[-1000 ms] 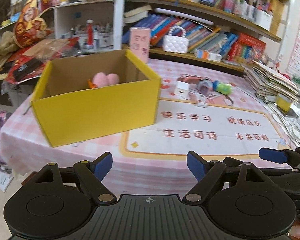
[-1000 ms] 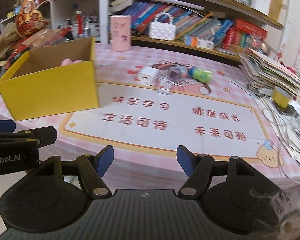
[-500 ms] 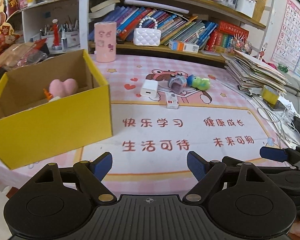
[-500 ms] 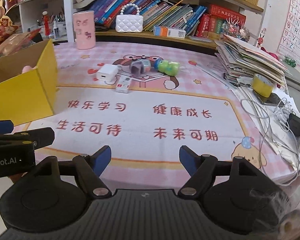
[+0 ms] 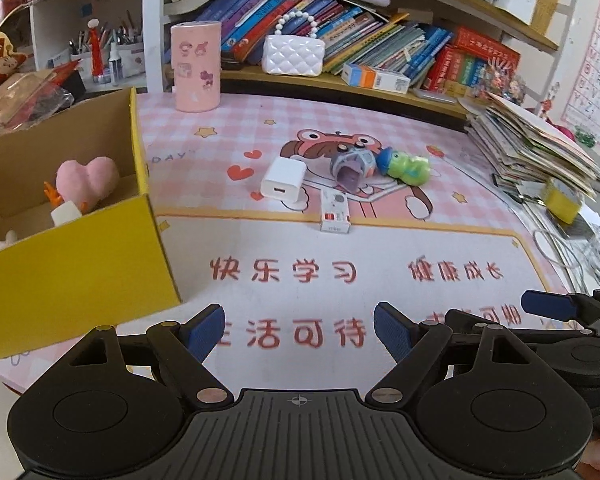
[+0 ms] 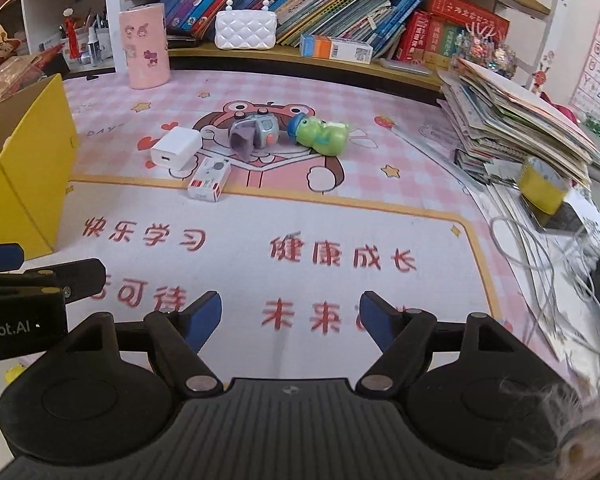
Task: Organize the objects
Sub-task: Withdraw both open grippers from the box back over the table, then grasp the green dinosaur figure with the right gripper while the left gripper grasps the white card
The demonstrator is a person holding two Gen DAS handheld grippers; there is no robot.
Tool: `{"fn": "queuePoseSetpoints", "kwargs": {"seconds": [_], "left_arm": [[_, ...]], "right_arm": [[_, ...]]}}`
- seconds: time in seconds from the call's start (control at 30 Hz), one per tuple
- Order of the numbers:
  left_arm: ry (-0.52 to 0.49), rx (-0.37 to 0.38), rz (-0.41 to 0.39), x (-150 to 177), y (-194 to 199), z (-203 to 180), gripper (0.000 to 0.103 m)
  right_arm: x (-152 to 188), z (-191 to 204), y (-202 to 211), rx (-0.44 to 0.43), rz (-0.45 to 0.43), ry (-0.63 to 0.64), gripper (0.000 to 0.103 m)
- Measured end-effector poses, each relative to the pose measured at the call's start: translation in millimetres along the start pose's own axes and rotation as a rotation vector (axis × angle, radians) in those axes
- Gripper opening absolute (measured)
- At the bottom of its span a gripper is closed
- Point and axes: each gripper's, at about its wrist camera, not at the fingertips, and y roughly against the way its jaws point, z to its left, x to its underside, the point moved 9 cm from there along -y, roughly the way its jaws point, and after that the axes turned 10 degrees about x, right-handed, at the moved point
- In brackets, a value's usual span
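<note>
Ahead of both hand-held grippers lies a pink checked table mat (image 5: 440,240) printed with red Chinese characters and a cartoon figure. The left gripper (image 5: 299,328) hovers low over the mat's near edge with its blue-padded jaws spread wide and nothing between them. The right gripper (image 6: 289,316) hovers just beside it, jaws likewise spread and empty.

At the left stands an open yellow cardboard box (image 5: 71,276), holding a pink heart-shaped plush (image 5: 87,178) and a few small pale items that are hard to make out. Its near right corner sits between the left gripper and the objects farther back.

Four small objects cluster near the mat's centre, with bare mat between them and the grippers. A white charger plug (image 5: 283,179) lies flat, its port facing the near edge. Just beside it on the right, a small white and red packet (image 5: 334,211) lies with its long axis running roughly front to back. Behind them a grey toy camera (image 5: 352,165) lies tipped, its purple opening toward the viewer. A green frog-like toy (image 5: 404,165) lies on its side, blue-capped head touching the camera, body stretching rightward.

Behind, a pink cylinder container (image 5: 195,66) stands upright near a bookshelf (image 5: 380,40) carrying a white quilted handbag (image 5: 293,54). A stack of papers (image 6: 512,120), a yellow tape roll (image 6: 542,190) and loose cables (image 6: 540,252) crowd the right side.
</note>
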Motion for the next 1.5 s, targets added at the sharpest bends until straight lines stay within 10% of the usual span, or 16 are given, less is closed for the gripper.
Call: {"fn": "queuePoseSetpoints", "kwargs": {"seconds": [0.77, 1.2, 1.5], "left_arm": [[0.055, -0.118, -0.011, -54.2, -60.1, 7.5, 0.081], [0.02, -0.08, 0.051, -72.4, -137.0, -12.2, 0.059], [0.023, -0.086, 0.097, -70.3, -169.8, -16.2, 0.042]], "right_arm": [[-68.0, -19.8, -79.2, -0.119, -0.043, -0.009, 0.065], [-98.0, -33.0, -135.3, -0.107, -0.067, -0.019, 0.059], [-132.4, -33.5, -177.0, -0.082, -0.137, 0.057, 0.081]]}}
